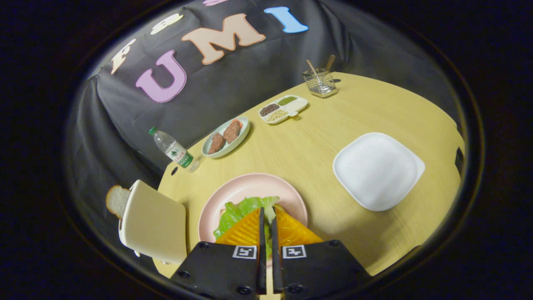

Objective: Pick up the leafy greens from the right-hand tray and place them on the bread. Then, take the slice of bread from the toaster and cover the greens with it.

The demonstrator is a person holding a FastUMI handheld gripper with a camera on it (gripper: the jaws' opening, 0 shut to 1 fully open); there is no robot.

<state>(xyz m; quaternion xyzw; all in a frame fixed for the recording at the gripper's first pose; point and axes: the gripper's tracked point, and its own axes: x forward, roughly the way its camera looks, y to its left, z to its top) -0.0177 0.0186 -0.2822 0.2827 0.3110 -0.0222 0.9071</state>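
Green lettuce (243, 210) is pinched between the nearly closed fingers of the tool (266, 218) just above the pink plate (250, 187), and it could be dragged off that plate if the tool were lifted before release.

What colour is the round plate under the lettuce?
Pale pink round plate, clearest in the gripper view; the nearly closed tongs pinch the green lettuce leaf above it.
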